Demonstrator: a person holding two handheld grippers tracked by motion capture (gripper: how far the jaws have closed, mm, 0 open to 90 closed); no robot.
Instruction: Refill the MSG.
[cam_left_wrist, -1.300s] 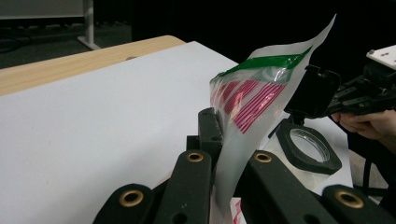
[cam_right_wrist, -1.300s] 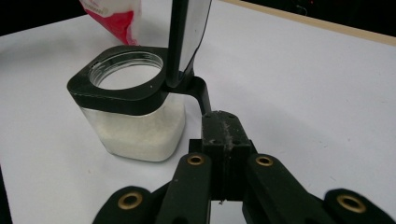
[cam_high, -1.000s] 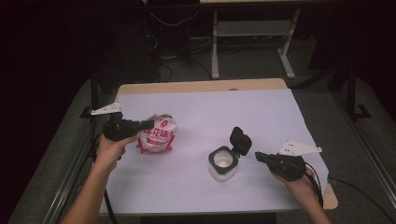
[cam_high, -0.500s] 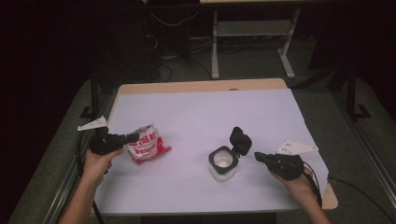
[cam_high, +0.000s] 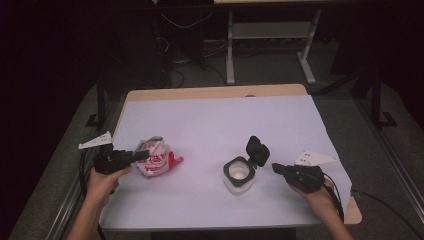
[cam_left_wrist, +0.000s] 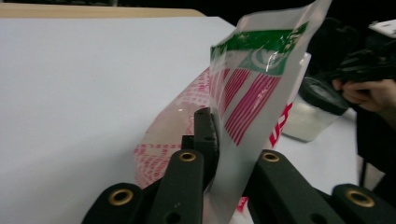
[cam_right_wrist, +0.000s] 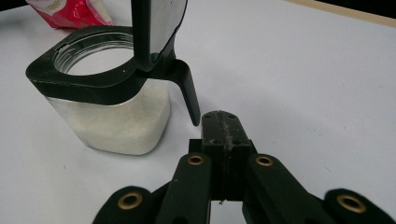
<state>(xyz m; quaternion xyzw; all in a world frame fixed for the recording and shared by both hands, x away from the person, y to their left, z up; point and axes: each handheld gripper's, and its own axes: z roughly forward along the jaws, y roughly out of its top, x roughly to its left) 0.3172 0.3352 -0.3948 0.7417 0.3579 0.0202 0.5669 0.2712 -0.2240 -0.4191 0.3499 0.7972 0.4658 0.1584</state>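
While the right hand has kept its place beside the jar, the left gripper (cam_high: 142, 154) in the high view has drawn the bag (cam_high: 157, 159) toward the table's (cam_high: 210, 120) left edge, well off from where it lay a second ago. Bag now rests near the near-left corner of the white sheet, well apart from the jar (cam_high: 239, 175). Jar stands where it stood, black lid (cam_high: 257, 149) flipped up and back. Right gripper (cam_high: 276, 167) sits just right of the jar, tip near the lid's hinge side, not touching as far as can be told.

Left gripper view: bag (cam_left_wrist: 252, 79) stands upright between the two black jaws, its thin edge pinched there; red stripes and green band face the camera. Jaws have just been opening a little, yet the film is still caught between the pads. Jar (cam_left_wrist: 310, 112) and the other hand (cam_left_wrist: 369, 91) show farther off at right.

Right gripper view: jaws pressed fully together, nothing between them. Jar (cam_right_wrist: 112, 112), white powder inside, stands just ahead and left; its lid tab (cam_right_wrist: 189, 95) hangs close above the jaw tips. Bag's (cam_right_wrist: 70, 11) red corner lies beyond.
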